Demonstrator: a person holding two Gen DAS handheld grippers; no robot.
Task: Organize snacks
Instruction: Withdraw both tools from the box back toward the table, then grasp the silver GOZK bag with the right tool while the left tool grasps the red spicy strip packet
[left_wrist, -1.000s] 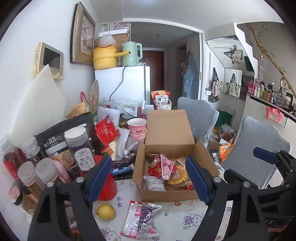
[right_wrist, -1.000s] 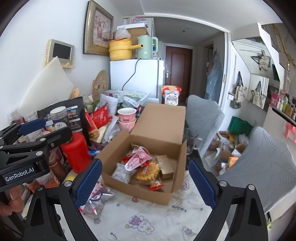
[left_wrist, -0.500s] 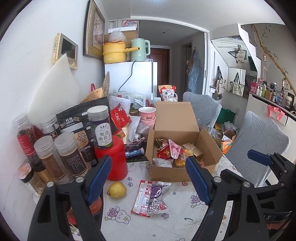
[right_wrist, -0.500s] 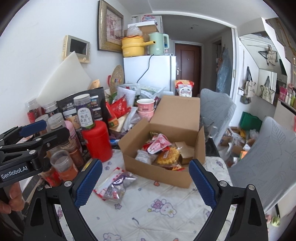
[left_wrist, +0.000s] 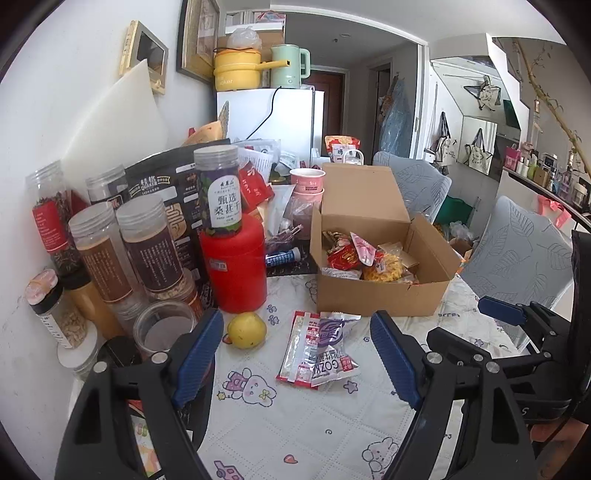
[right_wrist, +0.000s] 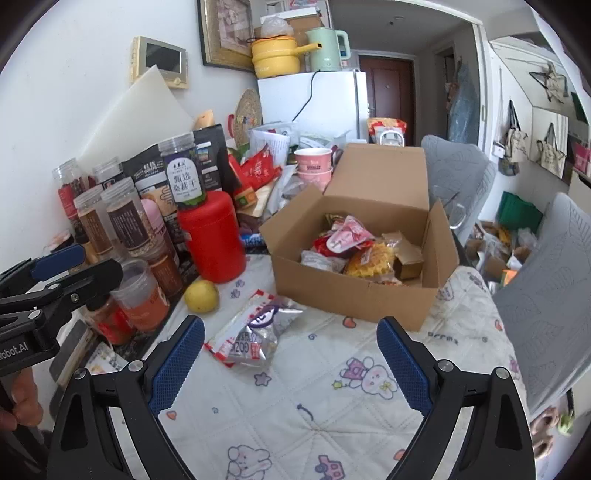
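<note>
Already the open brown cardboard box (right_wrist: 354, 258) holds several snacks, yet two foil packets (right_wrist: 247, 332) lie before it, both grippers' jaws spread, empty.

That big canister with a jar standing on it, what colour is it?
Bright red; the canister shows best in the left wrist view.

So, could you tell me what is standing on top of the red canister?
A clear jar with a white label stands upright on the red canister. The jar covers the middle of the canister's top.
</note>
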